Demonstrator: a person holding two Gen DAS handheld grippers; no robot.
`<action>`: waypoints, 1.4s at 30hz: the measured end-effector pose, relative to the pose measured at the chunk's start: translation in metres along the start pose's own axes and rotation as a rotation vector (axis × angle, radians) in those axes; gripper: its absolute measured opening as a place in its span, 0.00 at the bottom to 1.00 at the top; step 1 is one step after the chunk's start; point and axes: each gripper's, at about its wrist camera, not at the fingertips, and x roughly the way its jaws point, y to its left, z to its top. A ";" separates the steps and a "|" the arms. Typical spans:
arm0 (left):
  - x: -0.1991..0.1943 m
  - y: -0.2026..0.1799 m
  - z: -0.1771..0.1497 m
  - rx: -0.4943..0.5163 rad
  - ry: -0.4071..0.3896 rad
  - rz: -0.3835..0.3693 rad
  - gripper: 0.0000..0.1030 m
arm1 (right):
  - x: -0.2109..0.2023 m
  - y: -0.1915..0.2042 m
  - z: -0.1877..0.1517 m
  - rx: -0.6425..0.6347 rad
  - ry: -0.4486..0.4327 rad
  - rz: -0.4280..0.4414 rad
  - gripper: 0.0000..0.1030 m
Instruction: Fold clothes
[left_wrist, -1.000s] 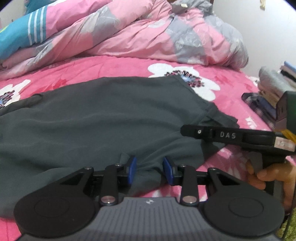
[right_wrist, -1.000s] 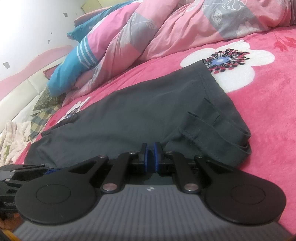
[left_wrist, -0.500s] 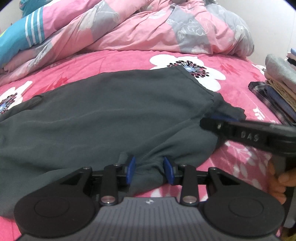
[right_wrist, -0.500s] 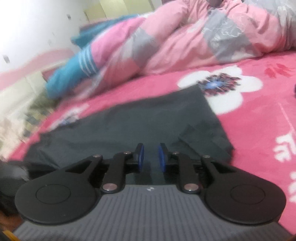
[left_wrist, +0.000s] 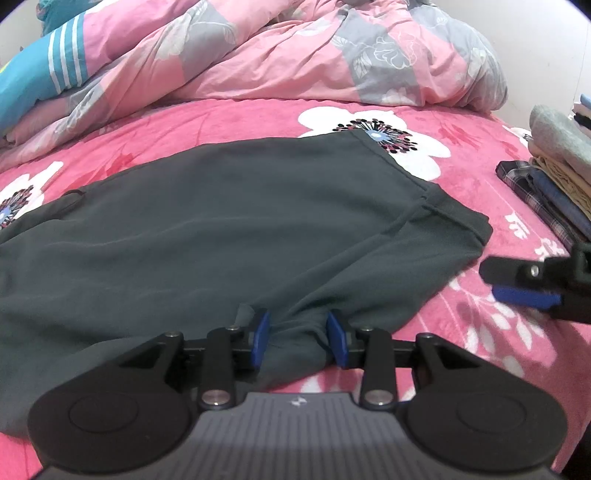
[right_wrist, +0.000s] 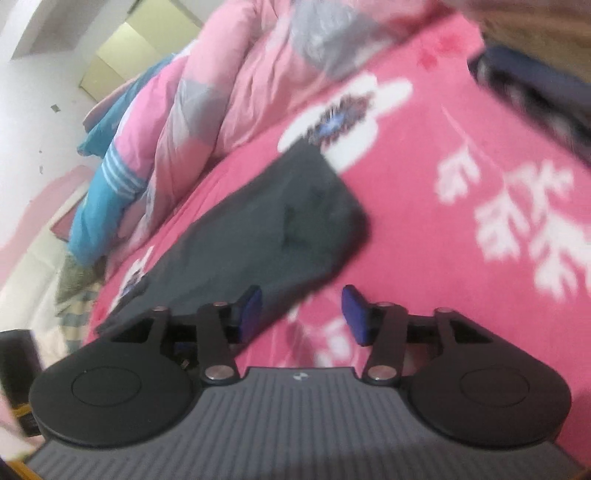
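The bed with its bright pink fleece cover printed with white flowers (left_wrist: 229, 122) carries everything; across it lies the dark grey soft-fabric garment (left_wrist: 221, 229), spread mostly flat with one hemmed end doubled over toward the right, so the task looks to be at an early fold, part made and not yet squared; behind it a crumpled pink-and-grey patchwork quilt (left_wrist: 295, 55) is heaped along the far side; at the right edge of the bed stands a stack of already folded clothes in grey, tan and checked blue (left_wrist: 554, 162), the nearest thing here to a container, and no box, basket or drawer is in view.

The left tongs (left_wrist: 299, 341) pinch a gathered bunch of the garment's near edge between their blue pads; the right tongs (right_wrist: 303, 314) have just been opening and now stand spread with nothing between them, clear of the cloth over the bare cover, their view blurred.

The next move probably calls for the right tongs to take a fresh hold on a free corner or edge, while the left keeps its pinch, then carry the cloth over evenly.
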 end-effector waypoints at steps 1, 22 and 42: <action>0.000 0.000 0.000 0.000 -0.001 0.001 0.36 | 0.000 0.001 -0.002 0.004 0.015 0.003 0.52; 0.003 0.028 -0.016 -0.086 -0.092 -0.150 0.36 | 0.076 0.014 0.029 0.004 -0.197 -0.029 0.61; 0.018 0.089 -0.043 -0.423 -0.184 -0.427 0.29 | 0.091 0.148 0.048 -0.480 -0.147 0.087 0.05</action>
